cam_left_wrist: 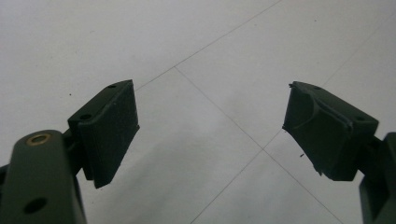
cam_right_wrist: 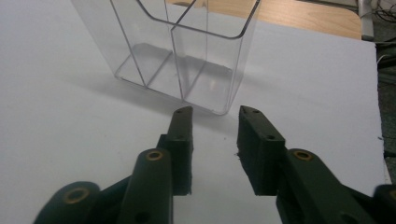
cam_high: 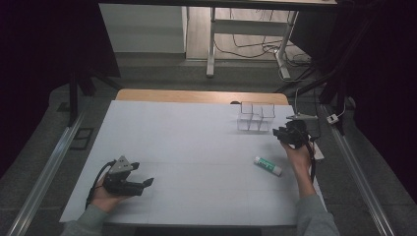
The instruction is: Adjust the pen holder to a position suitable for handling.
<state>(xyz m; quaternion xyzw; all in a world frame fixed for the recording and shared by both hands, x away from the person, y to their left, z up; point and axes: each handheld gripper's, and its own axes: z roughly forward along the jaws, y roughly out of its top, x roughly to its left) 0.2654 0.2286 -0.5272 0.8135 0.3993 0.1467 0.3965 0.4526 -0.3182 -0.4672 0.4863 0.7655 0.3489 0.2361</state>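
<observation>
The right claw (cam_right_wrist: 215, 116) is held narrowly parted and empty just before the clear divided box (cam_right_wrist: 187, 56) at the tabletop's (cam_high: 196, 147) far right, seemingly lined up for grasping, while the left claw (cam_left_wrist: 210, 130) is rested wide open.

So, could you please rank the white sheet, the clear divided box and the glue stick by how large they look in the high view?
1. White sheet, by far the largest.
2. Clear divided box.
3. Glue stick, the smallest, though it lies nearer the camera.
</observation>
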